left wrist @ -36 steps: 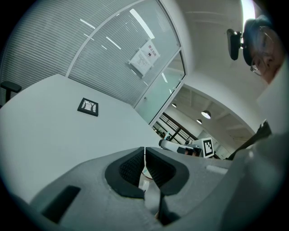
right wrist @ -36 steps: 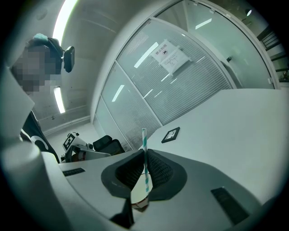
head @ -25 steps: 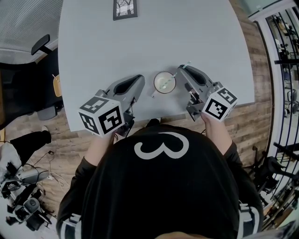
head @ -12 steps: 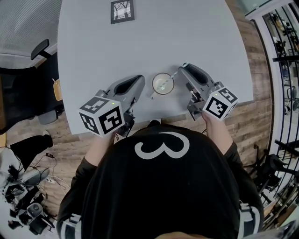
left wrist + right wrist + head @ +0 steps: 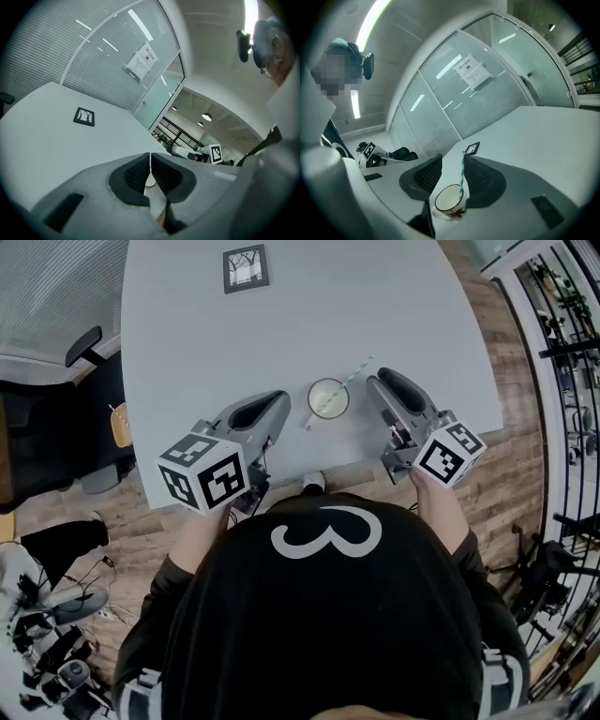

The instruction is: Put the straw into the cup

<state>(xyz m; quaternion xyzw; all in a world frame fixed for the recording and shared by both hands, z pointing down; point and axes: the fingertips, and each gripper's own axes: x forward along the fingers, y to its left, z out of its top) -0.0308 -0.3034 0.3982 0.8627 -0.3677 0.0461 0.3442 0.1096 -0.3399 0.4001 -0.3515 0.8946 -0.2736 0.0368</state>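
The right tool (image 5: 452, 171) has just been opening its jaws; they stand wide, and the striped straw (image 5: 462, 176) rises between them ungripped. It leans in the cup (image 5: 449, 200) just ahead of that tool on the tabletop (image 5: 281, 324). The left tool (image 5: 150, 164) is clenched on nothing, with the cup ahead to its right.

Grey table (image 5: 281, 324), wood floor (image 5: 530, 474), glass wall (image 5: 112, 61) with blinds

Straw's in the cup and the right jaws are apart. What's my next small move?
Probably draw the right hand-held gripper straight back. Its jaws have just been opening; the straw stands in the cup, unpressed between them, so a sideways move might tip it.
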